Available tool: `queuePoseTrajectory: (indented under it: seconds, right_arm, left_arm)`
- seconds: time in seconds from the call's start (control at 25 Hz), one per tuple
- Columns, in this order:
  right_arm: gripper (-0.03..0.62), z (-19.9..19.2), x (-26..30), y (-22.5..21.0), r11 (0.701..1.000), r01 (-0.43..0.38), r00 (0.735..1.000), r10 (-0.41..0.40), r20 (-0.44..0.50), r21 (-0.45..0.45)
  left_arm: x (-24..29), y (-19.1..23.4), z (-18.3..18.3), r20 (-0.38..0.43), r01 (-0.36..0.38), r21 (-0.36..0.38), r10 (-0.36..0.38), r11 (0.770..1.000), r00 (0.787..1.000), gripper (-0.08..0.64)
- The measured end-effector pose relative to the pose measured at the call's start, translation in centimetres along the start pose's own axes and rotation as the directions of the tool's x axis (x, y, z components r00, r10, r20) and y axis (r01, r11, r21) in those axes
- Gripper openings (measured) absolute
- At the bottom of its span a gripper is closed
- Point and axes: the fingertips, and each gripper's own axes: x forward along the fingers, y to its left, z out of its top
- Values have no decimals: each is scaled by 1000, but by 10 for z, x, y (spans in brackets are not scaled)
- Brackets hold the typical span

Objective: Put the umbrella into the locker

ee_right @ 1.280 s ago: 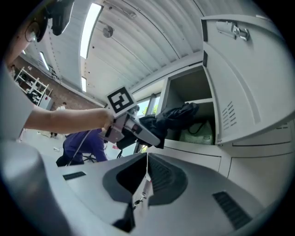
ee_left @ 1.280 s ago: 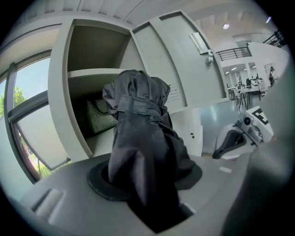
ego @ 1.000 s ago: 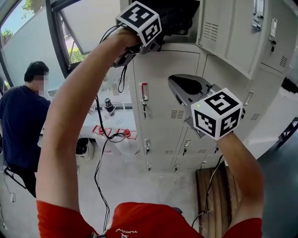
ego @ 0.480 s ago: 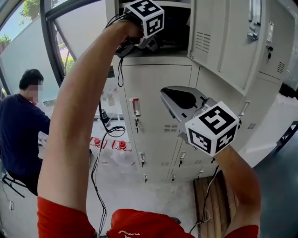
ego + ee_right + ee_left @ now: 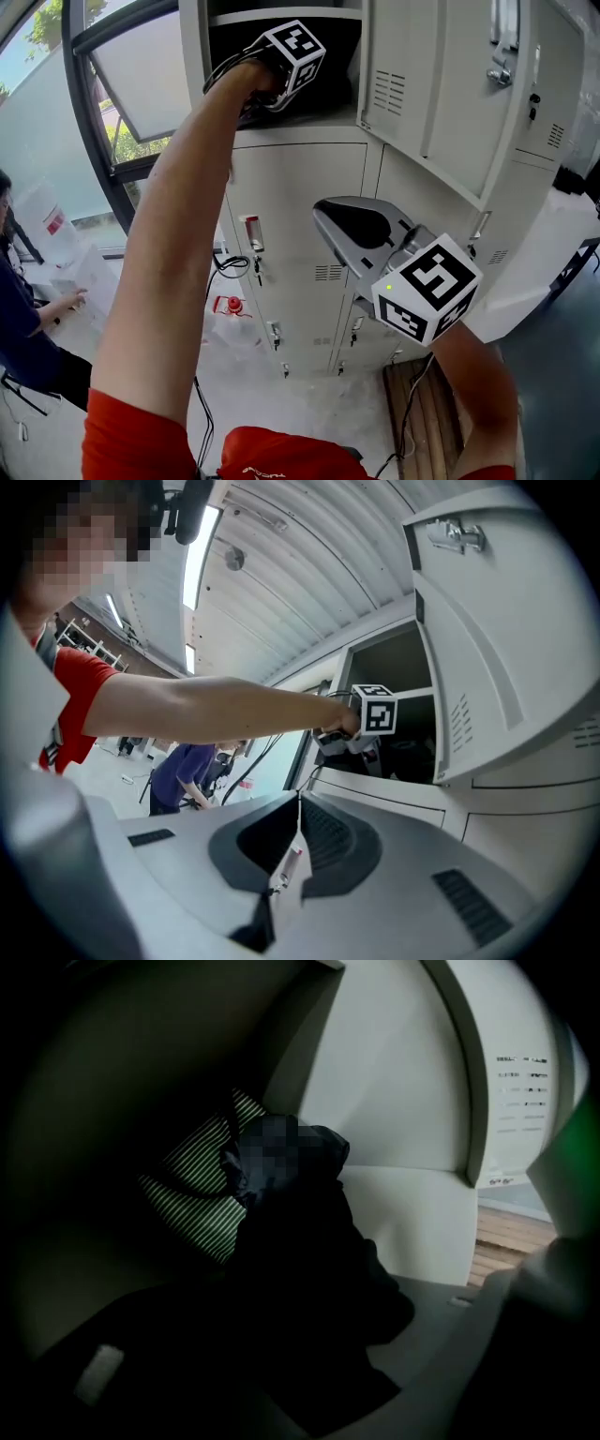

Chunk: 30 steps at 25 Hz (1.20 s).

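Observation:
The dark folded umbrella (image 5: 300, 1269) lies inside the open top compartment of the grey locker (image 5: 300, 136), in front of a green-and-white striped item (image 5: 192, 1199). My left gripper (image 5: 258, 101) reaches into that compartment, angled downward. Its jaws are opening around the umbrella, and the right one stands clear of the fabric in the left gripper view (image 5: 305, 1302); the rest is too dark to read. My right gripper (image 5: 325, 214) hovers level in front of the lower locker doors, shut and holding nothing. Its jaws meet along a seam in the right gripper view (image 5: 298, 799), where the open compartment (image 5: 403, 677) also shows.
The compartment's door (image 5: 422, 84) hangs open to the right. A window (image 5: 122, 84) is at the left, and a person in blue (image 5: 23, 323) bends over the floor beside it. Cables (image 5: 225, 267) trail down by the lockers. A wooden pallet (image 5: 422, 412) lies at the lower right.
My left arm has pushed further into the top compartment. The head view has swung right, so the person at the left slid to the edge. The right gripper has barely moved.

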Motion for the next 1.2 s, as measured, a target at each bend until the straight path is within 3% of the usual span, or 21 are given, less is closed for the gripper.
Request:
queuePoseTrajectory:
  seconds: [0.28, 0.36, 0.48, 0.68, 0.8, 0.92, 1.08, 1.2]
  right_arm:
    - [5, -22, -18, -17, 998, 53, 998, -52, -25, 32]
    - [5, -26, -21, -21, 997, 60, 998, -59, -30, 42]
    - [5, -29, -18, -23, 997, 61, 998, -59, -28, 56]
    - [5, -28, -9, -12, 998, 36, 999, -35, -18, 55]
    - [5, -25, -6, -8, 998, 30, 1000, -29, -11, 60]
    - [5, -23, -4, -7, 997, 29, 1000, -29, 2, 75]
    - [5, -25, 0, 0, 996, 19, 1000, -20, 11, 90]
    - [5, -25, 0, 7, 994, 14, 1000, -16, 19, 105]
  left_arm:
    - [12, 14, 10, 23, 0, -7, 0, 1000, 1000, 332]
    - [9, 15, 15, 83, 29, -17, -28, 999, 996, 378]
    - [-5, 9, 31, 202, 82, -40, -72, 996, 977, 393]
    - [-22, 8, 40, 332, 87, -73, -58, 994, 942, 393]
    - [-38, 6, 45, 430, 124, -107, -66, 986, 900, 393]
    - [-64, 4, 54, 542, 176, -134, -76, 975, 837, 393]
    - [-94, 3, 51, 600, 110, -113, -20, 988, 799, 393]
    - [-118, -3, 44, 677, 64, -110, 27, 992, 736, 391]
